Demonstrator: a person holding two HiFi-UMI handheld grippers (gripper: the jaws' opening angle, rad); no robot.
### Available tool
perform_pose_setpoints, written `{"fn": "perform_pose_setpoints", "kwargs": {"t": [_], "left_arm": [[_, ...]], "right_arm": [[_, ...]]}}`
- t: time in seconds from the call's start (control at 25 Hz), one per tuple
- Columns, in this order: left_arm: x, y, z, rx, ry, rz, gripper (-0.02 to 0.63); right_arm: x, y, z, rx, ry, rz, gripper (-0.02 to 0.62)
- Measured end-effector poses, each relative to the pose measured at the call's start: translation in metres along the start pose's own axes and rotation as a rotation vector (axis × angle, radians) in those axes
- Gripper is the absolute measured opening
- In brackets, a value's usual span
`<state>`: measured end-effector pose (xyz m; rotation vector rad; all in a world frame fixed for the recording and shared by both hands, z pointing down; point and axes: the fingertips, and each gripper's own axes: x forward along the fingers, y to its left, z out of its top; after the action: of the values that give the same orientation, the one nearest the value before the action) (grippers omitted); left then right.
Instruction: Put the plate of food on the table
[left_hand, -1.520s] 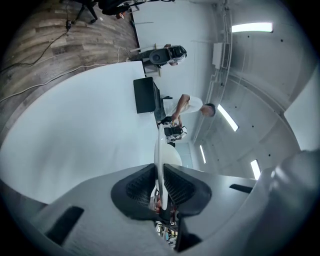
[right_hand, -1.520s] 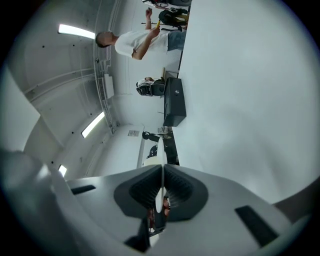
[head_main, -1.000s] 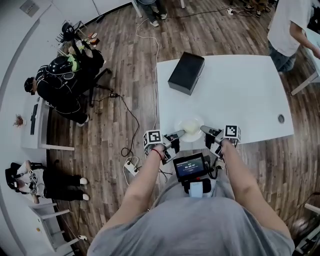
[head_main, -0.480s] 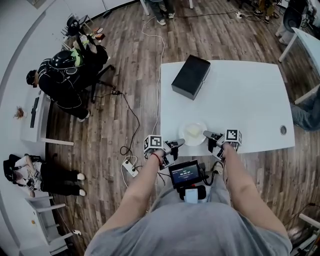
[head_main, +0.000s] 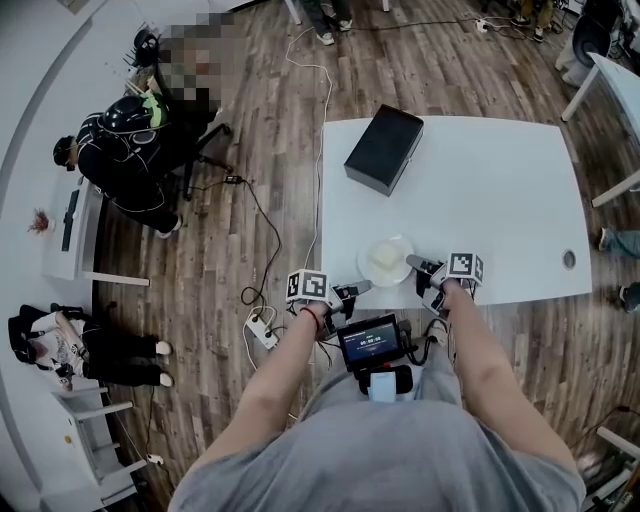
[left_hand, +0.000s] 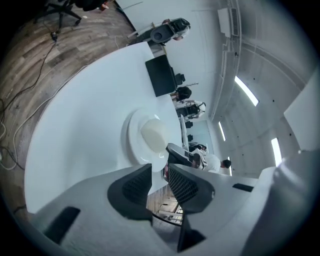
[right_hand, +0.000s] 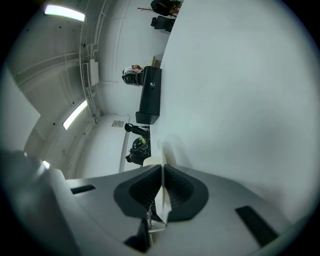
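A white plate with a pale mound of food sits on the white table, close to its front edge. My right gripper is shut on the plate's right rim, which shows as a thin white edge between the jaws. My left gripper hovers just off the table's front left corner, short of the plate. Its jaws stand slightly open with nothing between them, and the plate lies just ahead of them.
A black box lies at the table's far left part. A power strip and cables lie on the wooden floor to the left. A person in black sits at far left. Other desks stand around.
The left gripper has let go of the plate's left rim and drawn back toward me. The right gripper still holds the plate on the table.
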<state>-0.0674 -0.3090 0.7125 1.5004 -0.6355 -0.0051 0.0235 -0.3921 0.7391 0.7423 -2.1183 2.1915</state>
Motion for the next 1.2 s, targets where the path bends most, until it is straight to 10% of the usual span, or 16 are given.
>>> {"fn": "perform_pose_setpoints", "kwargs": {"t": [0.44,0.88,1.2], "left_arm": [[-0.007,-0.007,-0.001,0.424,0.049,0.152,0.095],[-0.009,-0.010,0.004,0.480,0.004,0.143,0.095],[-0.016,-0.015,0.008,0.496,-0.038,0.115,0.077]], "right_arm": [[-0.002,-0.008,0.004,-0.206,0.055,-0.253,0.035],[-0.014,-0.012,0.011,-0.469,0.088,-0.403,0.035],[-0.022,0.036,-0.005,-0.946,0.105,-0.303,0.035]]}}
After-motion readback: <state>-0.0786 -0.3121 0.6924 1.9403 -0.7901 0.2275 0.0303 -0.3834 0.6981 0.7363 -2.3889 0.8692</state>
